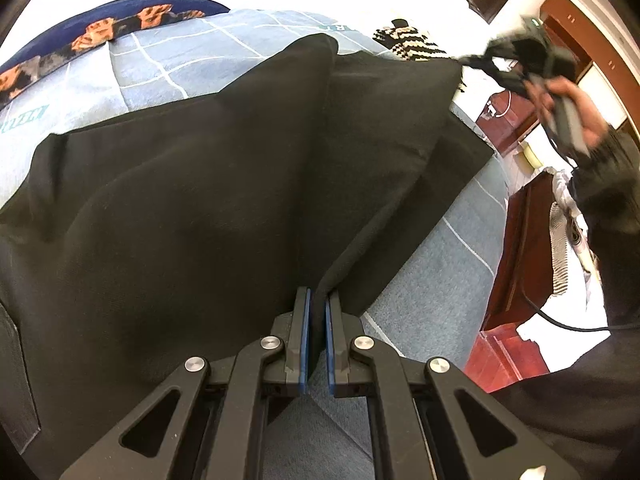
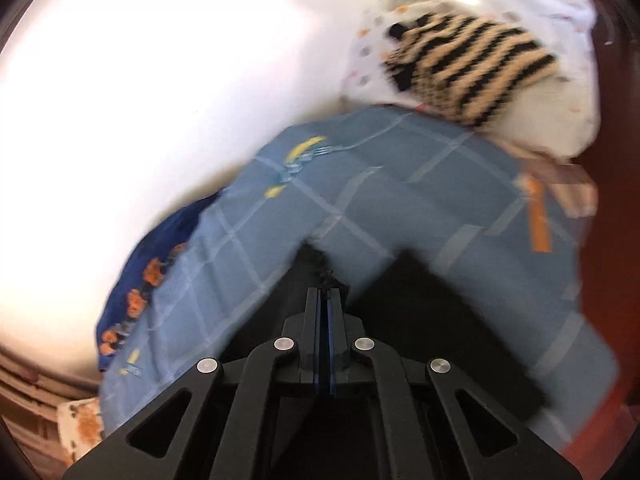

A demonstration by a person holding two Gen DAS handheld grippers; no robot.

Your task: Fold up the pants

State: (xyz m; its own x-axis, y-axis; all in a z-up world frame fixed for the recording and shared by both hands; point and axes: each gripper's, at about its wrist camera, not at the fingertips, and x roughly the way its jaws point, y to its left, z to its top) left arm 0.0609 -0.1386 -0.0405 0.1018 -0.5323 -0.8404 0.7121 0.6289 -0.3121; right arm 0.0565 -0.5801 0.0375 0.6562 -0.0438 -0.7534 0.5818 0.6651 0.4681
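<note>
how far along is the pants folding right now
Early to midway. Done: both grippers have hold of the black pants. In hand: the left gripper and right gripper each pinch an edge, stretching the fabric above the blue bedspread. Left: laying it down, folding it over and smoothing it.

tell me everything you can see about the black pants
The black pants look like plain matte woven cloth with no print. They lie spread across the blue checked bedcover, partly lifted and draped in broad folds. The left gripper is shut on an edge near the camera; the right gripper is shut on a far corner, pulling it up. One sewn patch shows at the left edge.
</note>
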